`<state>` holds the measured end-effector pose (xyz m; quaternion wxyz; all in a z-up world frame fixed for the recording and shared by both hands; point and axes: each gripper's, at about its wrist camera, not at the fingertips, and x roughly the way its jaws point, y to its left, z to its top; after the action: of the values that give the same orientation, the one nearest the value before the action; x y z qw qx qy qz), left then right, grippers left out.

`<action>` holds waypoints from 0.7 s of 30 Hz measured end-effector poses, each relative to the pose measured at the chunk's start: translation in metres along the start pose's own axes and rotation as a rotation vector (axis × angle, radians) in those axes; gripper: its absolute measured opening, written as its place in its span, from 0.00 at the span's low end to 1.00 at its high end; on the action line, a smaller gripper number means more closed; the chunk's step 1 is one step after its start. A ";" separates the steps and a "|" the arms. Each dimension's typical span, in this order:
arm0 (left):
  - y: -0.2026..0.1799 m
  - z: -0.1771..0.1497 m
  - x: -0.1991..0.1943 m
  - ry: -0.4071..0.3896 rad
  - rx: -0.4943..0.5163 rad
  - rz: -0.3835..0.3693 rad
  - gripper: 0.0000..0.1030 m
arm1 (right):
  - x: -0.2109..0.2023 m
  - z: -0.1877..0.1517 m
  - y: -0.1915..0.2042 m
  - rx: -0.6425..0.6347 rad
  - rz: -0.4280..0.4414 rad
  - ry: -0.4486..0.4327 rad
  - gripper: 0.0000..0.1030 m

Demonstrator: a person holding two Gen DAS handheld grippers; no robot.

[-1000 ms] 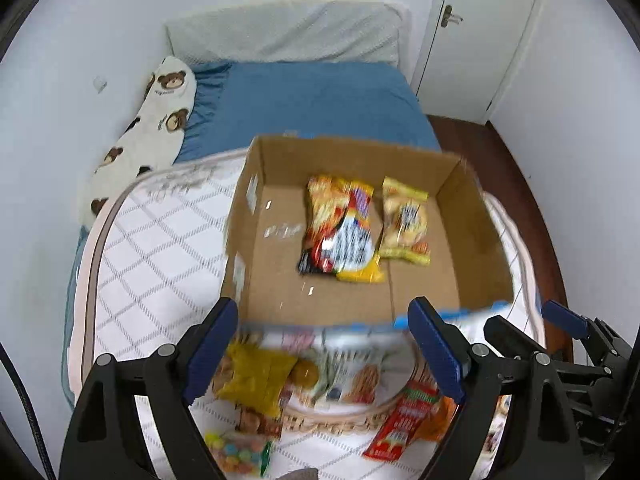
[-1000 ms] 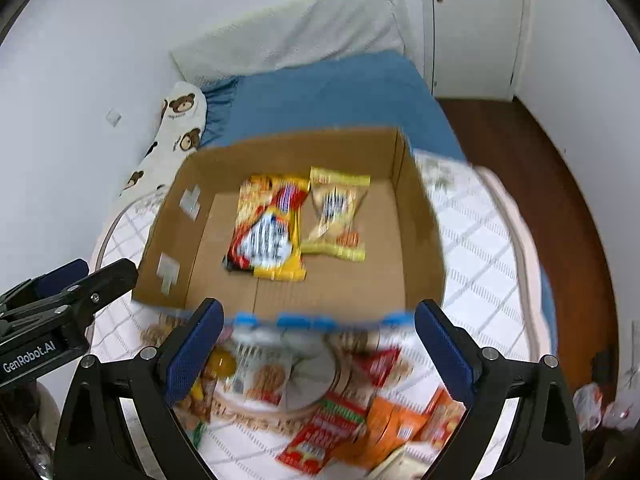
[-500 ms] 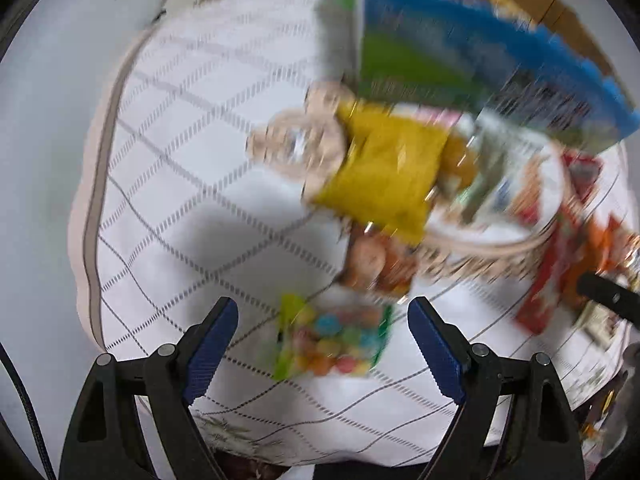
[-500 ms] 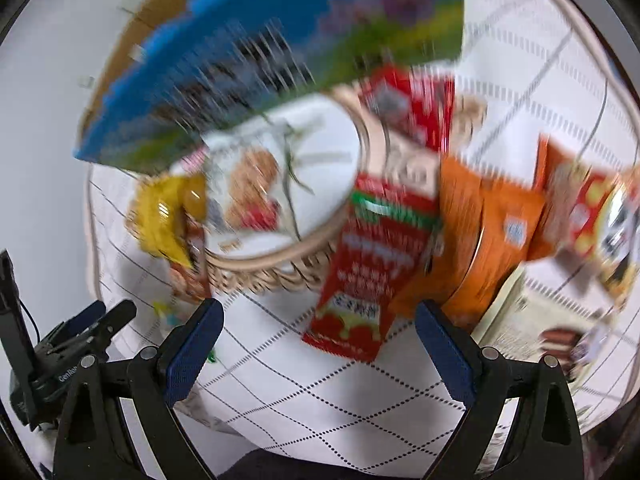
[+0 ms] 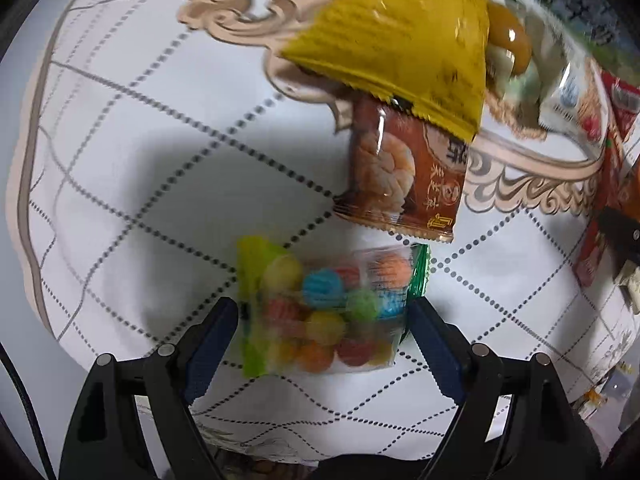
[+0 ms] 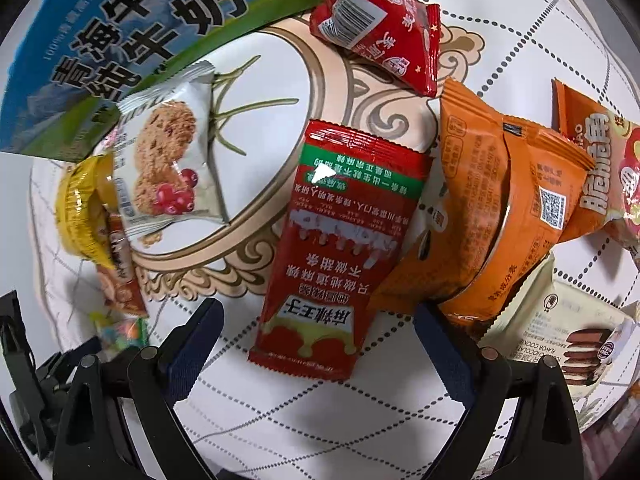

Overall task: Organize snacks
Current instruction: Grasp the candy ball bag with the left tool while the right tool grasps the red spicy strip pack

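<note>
bright, even indoor light. a soft grey shadow falls on the tablecloth [image 5: 168,184] left of the candy bag [image 5: 324,312]. motion blur smears the yellow packet [image 5: 400,40]; fisheye bending darkens every corner; glare flecks the red sachet [image 6: 340,240].

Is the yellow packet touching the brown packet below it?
Touching. The left wrist view shows the yellow packet lapping over the top edge of the brown packet, hiding that end with no tablecloth visible between them.

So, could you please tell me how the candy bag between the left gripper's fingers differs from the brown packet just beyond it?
The candy bag is clear, showing coloured balls; the brown packet is opaque and printed. The candy bag lies uncovered, while a yellow packet overlaps the brown packet's top. Both lie on the quilted cloth.
</note>
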<state>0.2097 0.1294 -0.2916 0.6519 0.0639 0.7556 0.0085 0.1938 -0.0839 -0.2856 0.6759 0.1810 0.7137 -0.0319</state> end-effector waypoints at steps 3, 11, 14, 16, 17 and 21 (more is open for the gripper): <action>-0.004 0.002 0.003 -0.013 -0.007 -0.013 0.85 | 0.005 -0.001 0.004 -0.013 -0.061 -0.022 0.84; -0.003 -0.013 0.002 -0.029 -0.106 -0.091 0.77 | 0.010 -0.027 0.041 -0.259 -0.135 -0.051 0.56; -0.004 -0.024 0.007 -0.005 -0.137 -0.154 0.77 | 0.016 -0.047 0.059 -0.437 -0.176 -0.021 0.56; -0.006 -0.030 0.012 0.005 -0.152 -0.177 0.78 | 0.019 -0.059 0.065 -0.522 -0.184 0.027 0.56; -0.008 -0.034 0.015 0.006 -0.153 -0.179 0.78 | 0.019 -0.060 0.066 -0.521 -0.177 0.034 0.58; -0.017 -0.039 0.024 0.025 -0.136 -0.186 0.84 | 0.014 -0.052 0.047 -0.393 -0.122 0.036 0.72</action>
<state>0.1661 0.1183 -0.3112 0.6432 -0.0508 0.7640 0.0000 0.1579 -0.0218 -0.2853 0.6823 0.0025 0.7277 0.0703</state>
